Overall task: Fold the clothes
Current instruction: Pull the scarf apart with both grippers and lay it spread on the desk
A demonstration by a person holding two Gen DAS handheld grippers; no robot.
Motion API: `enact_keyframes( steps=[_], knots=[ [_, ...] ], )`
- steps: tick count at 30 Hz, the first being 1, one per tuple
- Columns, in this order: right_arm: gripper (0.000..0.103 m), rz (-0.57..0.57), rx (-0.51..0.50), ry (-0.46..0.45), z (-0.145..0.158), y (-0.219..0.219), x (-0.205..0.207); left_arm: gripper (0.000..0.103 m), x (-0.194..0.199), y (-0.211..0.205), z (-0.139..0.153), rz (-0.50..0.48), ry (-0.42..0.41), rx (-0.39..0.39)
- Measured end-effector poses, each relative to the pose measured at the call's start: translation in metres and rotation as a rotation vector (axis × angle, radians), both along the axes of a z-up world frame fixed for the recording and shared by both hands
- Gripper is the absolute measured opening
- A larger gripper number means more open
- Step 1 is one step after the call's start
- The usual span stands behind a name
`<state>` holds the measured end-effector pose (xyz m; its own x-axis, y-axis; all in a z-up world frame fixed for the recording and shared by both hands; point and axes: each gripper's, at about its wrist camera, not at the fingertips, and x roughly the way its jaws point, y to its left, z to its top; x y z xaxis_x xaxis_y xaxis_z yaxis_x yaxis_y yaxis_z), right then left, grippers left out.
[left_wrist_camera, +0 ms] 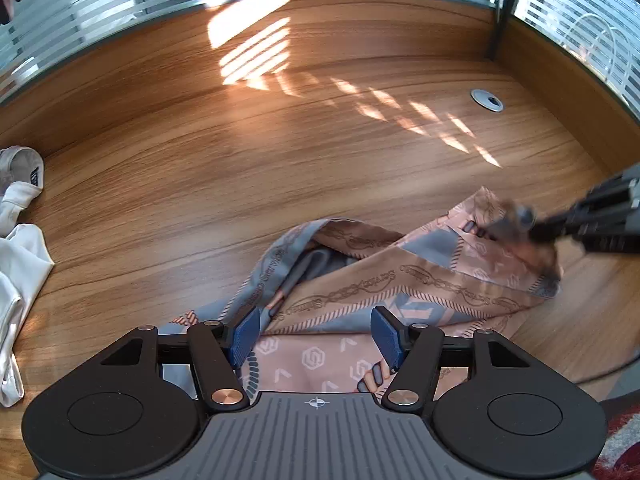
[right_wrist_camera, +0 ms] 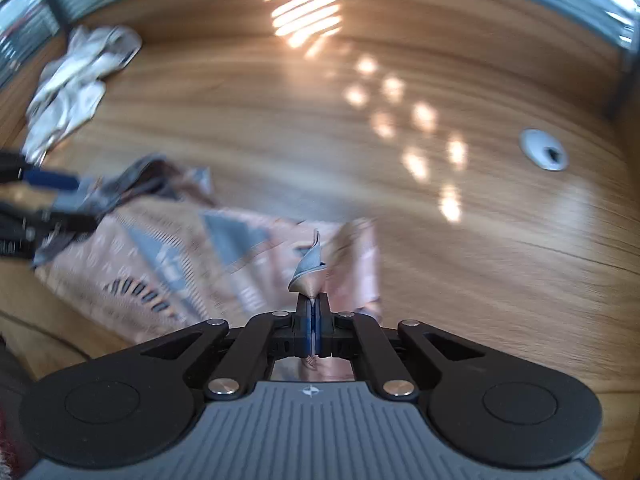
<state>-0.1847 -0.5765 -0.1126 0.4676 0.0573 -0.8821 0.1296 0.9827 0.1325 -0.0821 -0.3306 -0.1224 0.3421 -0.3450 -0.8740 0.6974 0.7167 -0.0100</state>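
Observation:
A pink and grey patterned garment (left_wrist_camera: 360, 280) lies crumpled on the wooden desk (left_wrist_camera: 200, 160). My left gripper (left_wrist_camera: 316, 336) stands open just above its near part, with the blue pads (left_wrist_camera: 246, 336) apart and cloth showing between them, untouched by either pad. In the left wrist view my right gripper (left_wrist_camera: 516, 220) comes in from the right, blurred, at the garment's far right corner. In the right wrist view the right gripper (right_wrist_camera: 314, 320) is shut on a fold of the garment (right_wrist_camera: 308, 272), which sticks up between the pads. The left gripper (right_wrist_camera: 60, 192) shows at the far left edge over the cloth.
A white garment (left_wrist_camera: 16, 280) lies bunched at the desk's left side, seen too as a white garment (right_wrist_camera: 76, 84) far left. A metal cable grommet (left_wrist_camera: 487, 100) sits in the desk at the back right. Striped glass panels (left_wrist_camera: 120, 0) border the desk behind.

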Motion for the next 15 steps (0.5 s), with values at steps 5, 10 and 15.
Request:
enact_keyframes(
  steps=[5,10,15],
  knots=[
    [0.002,-0.151,-0.054,-0.039,0.023,-0.045,-0.022,0.065,-0.01,-0.015,-0.008,-0.095,0.005,0.011],
    [0.002,-0.273,-0.128,-0.021,0.028,-0.085,-0.051,0.066,-0.02,-0.032,-0.016,-0.184,0.004,0.014],
    [0.002,-0.421,-0.211,0.024,0.023,-0.119,-0.082,0.067,-0.023,-0.044,-0.017,-0.216,-0.003,0.0]
  ],
)
